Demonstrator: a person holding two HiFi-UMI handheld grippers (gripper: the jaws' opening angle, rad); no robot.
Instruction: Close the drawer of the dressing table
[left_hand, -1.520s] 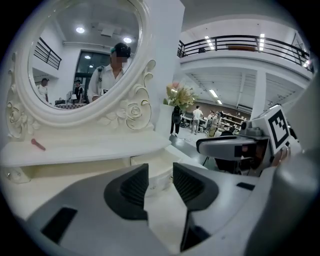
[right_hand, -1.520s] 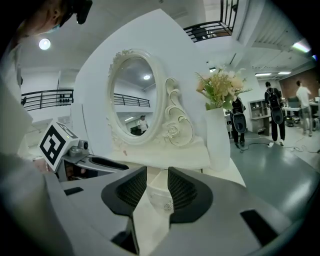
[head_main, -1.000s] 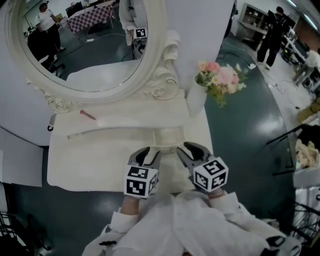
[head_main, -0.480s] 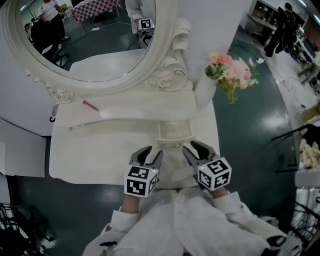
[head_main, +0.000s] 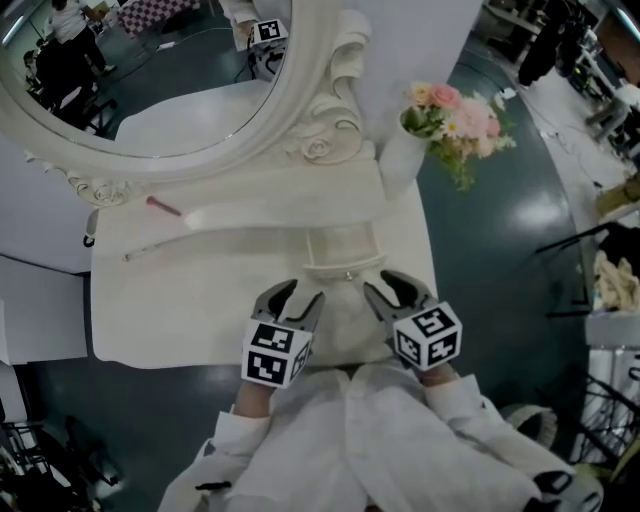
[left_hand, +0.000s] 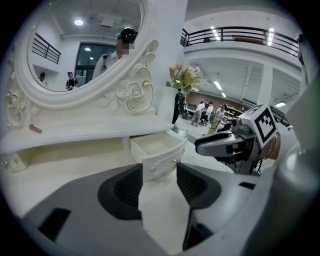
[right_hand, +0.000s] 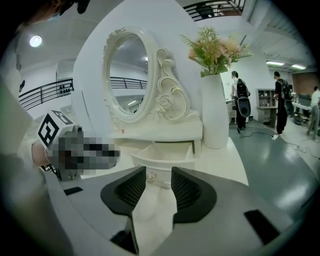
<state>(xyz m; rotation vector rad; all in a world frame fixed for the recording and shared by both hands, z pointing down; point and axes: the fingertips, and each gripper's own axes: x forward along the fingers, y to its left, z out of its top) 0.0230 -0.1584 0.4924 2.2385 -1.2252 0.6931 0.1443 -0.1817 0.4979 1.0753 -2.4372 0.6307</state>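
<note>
The dressing table (head_main: 160, 300) fills the view below you. Its oval mirror (head_main: 150, 90) rises behind the drawer (head_main: 340, 250). The vase (head_main: 398, 165) of flowers (head_main: 455, 115) stands behind the drawer and to its right, clear of its path. The drawer itself stands pulled out from under the raised shelf, its pale inside bare.

Since a second ago you have lowered both tools, and they now sit just in front of the drawer, low over the tabletop. The drawer has not moved; it is as far out as it was.

Your left gripper (head_main: 297, 297) is in front of the drawer's left end. Its jaws are opening with nothing between the pads, and only the drawer front shows beyond the gap. Your right gripper (head_main: 390, 288) is in front of the drawer's right end, jaws apart and empty too. As far as its own view shows, it is not yet touching the drawer.

So the close has not started; I judge you are lined up for a push.

A pink stick (head_main: 162, 207) lies on the shelf far left of the drawer, out of the way. Two small knobs (left_hand: 152, 169) on the drawer front face you. Press on the flat front beside them and drive both ends evenly, or the drawer may skew and bind.
</note>
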